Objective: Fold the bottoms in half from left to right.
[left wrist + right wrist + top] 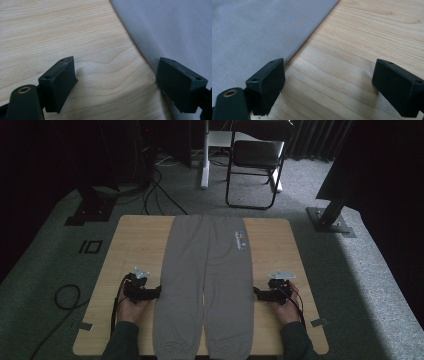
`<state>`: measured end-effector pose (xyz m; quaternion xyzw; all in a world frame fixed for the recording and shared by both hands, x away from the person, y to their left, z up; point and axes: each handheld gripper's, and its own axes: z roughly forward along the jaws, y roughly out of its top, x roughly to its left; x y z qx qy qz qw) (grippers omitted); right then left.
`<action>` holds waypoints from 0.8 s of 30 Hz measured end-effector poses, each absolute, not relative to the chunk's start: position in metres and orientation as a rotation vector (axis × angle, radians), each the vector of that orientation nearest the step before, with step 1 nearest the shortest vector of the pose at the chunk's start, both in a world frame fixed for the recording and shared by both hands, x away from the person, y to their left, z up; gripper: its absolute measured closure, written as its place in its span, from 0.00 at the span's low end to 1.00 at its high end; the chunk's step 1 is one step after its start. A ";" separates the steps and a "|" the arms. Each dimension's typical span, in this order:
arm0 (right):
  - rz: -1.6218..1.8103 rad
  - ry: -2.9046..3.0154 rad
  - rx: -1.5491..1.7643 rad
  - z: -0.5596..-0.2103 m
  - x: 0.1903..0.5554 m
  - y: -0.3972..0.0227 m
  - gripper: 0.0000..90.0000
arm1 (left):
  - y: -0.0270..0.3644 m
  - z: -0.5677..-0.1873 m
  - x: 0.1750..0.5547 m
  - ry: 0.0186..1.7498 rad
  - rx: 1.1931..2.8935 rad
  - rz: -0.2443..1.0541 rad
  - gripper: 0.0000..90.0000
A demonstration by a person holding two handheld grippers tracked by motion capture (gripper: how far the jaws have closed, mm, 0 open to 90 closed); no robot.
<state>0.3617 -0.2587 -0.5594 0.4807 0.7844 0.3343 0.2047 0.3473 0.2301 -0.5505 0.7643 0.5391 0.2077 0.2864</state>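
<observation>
On the light wooden counter (135, 240) a pair of grey soft-fabric trousers (205, 285) lies flat down the middle, waistband at the far edge, both leg cuffs at the near edge, a small pale printed mark on the right hip. Starting from the left, a coiled black cable (67, 296) lies on the grey carpet beside the counter. Next comes the left tongs (156, 293), black with a grey three-cornered plate on top, held in the person's left hand (131, 307) and resting low over the bare wood just beside the left leg's outer edge. In the left gripper view the left tongs (116, 83) stand released, jaws wide apart with only wood between them; one jaw sits right at the cloth's edge, whether touching it I cannot tell. Across the trousers, the right tongs (257, 294), held in the right hand (286, 309), mirror this just beside the right leg's outer edge. In the right gripper view the right tongs (328, 87) are also released, jaws spread over bare wood, one jaw at the fabric's border. Beyond the far edge a black folding chair (257, 155) stands on the carpet.
</observation>
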 end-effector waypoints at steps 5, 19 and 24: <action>0.932 2.185 1.343 -0.559 0.361 -0.259 0.12 | 0.231 -0.546 0.346 1.455 2.025 0.524 0.43; 0.934 2.186 1.340 -0.559 0.360 -0.259 0.12 | 0.200 -0.548 0.365 1.442 1.955 0.506 0.58; 0.934 2.188 1.339 -0.559 0.360 -0.259 0.12 | 0.190 -0.548 0.366 1.452 1.970 0.555 0.70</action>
